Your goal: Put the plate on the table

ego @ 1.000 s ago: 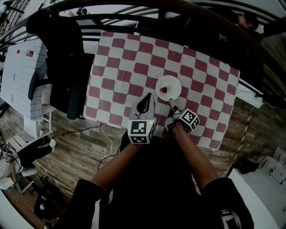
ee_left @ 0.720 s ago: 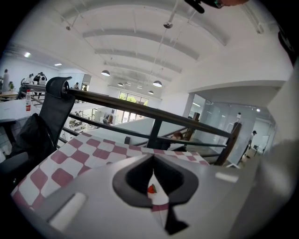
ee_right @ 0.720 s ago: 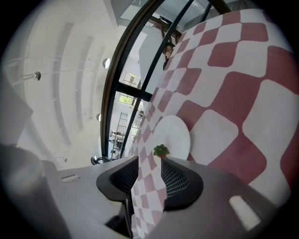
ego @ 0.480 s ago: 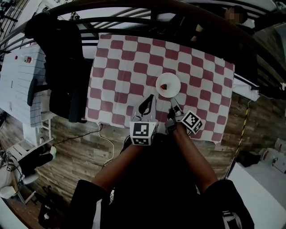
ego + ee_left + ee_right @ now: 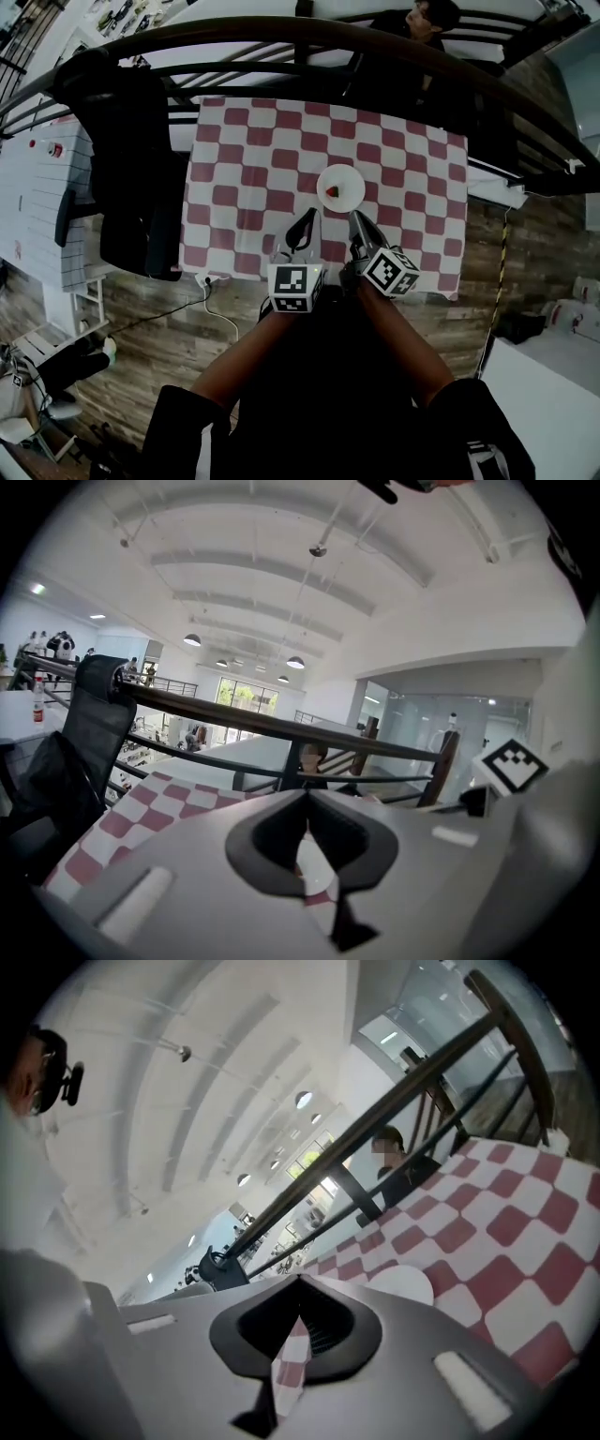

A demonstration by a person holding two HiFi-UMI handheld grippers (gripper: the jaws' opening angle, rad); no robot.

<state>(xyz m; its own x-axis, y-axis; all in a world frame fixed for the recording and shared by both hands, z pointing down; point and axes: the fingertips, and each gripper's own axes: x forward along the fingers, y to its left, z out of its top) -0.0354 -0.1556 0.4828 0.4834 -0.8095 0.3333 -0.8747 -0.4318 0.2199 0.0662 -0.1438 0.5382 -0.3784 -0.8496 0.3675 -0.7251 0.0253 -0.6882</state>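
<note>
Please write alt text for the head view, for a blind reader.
A round white plate holding a small red item sits on a red-and-white checked tablecloth. Nearer the person, the left gripper and right gripper are shut and empty.

A: The plate (image 5: 340, 187) just ahead of the right tool (image 5: 358, 222)?
B: Smooth and white.
A: And the desk cover (image 5: 244, 169)?
B: Matt checked cloth. The tool's shell is matt grey plastic, and the floor (image 5: 169, 309) is grainy wood planks.

no legible text, no readable labels

White plate (image 5: 349, 183) sits on checkered table (image 5: 246, 161).
</note>
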